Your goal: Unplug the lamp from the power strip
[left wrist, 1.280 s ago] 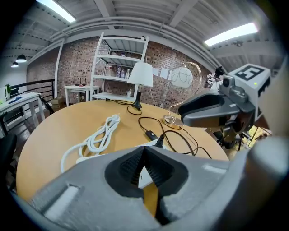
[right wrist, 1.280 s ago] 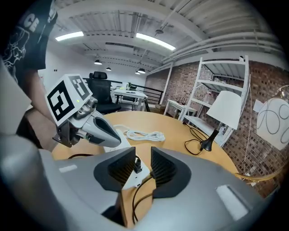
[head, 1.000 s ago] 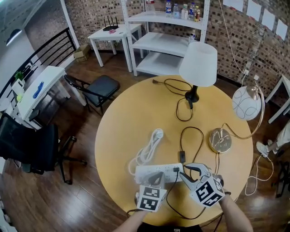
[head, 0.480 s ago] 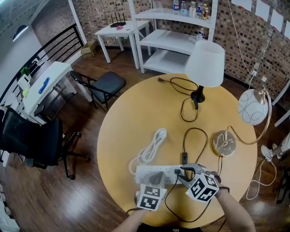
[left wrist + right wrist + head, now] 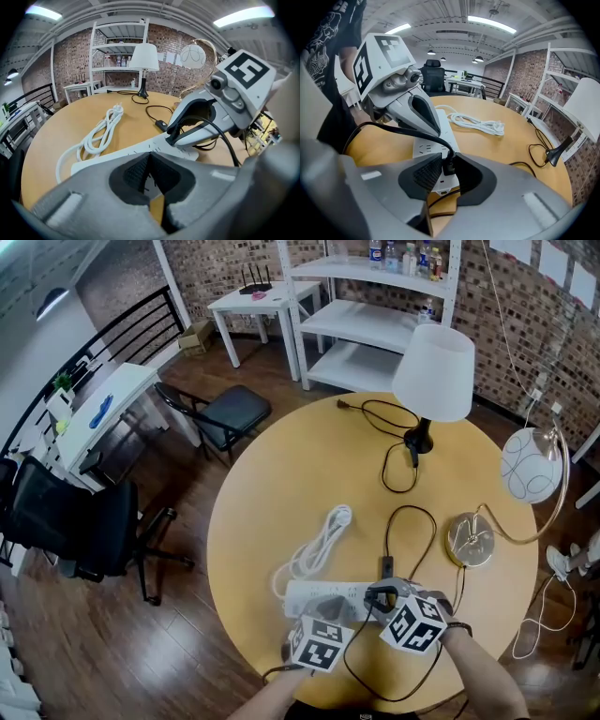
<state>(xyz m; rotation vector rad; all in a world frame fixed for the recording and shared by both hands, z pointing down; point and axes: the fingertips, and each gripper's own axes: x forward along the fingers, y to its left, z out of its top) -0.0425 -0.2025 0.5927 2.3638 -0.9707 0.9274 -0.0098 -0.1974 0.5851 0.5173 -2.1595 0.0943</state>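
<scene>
A white power strip (image 5: 323, 596) lies near the table's front edge, and the lamp's black plug (image 5: 449, 164) stands in it. The plug's cord (image 5: 410, 521) runs over an inline switch toward the brass lamp base (image 5: 470, 539). My right gripper (image 5: 380, 594) straddles the plug and its jaws are closing. In the right gripper view (image 5: 443, 161) a gap still shows between the left pad and the plug. My left gripper (image 5: 330, 612) is shut, tips resting on the strip (image 5: 117, 154) beside the right gripper (image 5: 172, 137).
A coiled white cable (image 5: 314, 549) lies left of the strip. A white-shaded lamp (image 5: 433, 371) stands at the table's far side with its own black cord (image 5: 398, 465). A globe lamp head (image 5: 530, 465) hangs over the right edge. Chairs (image 5: 225, 413) stand to the left.
My right gripper has slid left from beside the strip's end onto the black plug, and its jaws now stand around it. The left gripper has stayed on the strip.
</scene>
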